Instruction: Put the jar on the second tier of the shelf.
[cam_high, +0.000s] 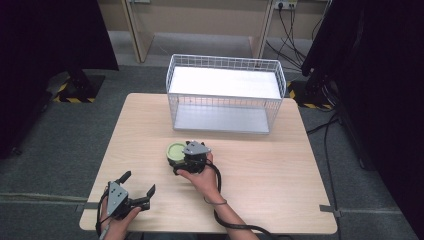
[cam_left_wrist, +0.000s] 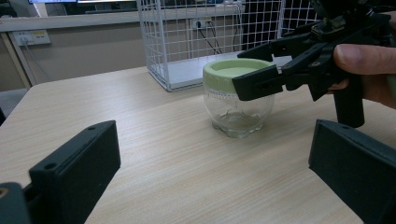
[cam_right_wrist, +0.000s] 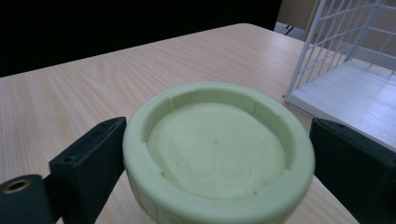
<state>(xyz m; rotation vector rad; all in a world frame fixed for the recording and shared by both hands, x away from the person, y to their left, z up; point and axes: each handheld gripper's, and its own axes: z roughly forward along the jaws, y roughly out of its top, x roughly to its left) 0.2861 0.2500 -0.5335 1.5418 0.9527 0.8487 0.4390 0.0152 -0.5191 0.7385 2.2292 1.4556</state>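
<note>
the right gripper (cam_high: 181, 159) has its jaws apart around the pale green round lid of a small clear glass jar (cam_left_wrist: 238, 105); the left gripper (cam_high: 137, 186), at seven o'clock, gapes empty.

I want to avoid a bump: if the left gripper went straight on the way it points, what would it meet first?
Probably the glass jar with its green lid, straight ahead of the open left gripper on the table. The right gripper brackets that lid; depth is uncertain.

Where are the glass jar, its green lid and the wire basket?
glass jar (cam_left_wrist: 238, 114), left gripper view, on its clear glass wall below the lid.
green lid (cam_right_wrist: 217, 151), right gripper view, on the sunken middle of its top.
wire basket (cam_high: 225, 63), high view, on its far top rim.
</note>
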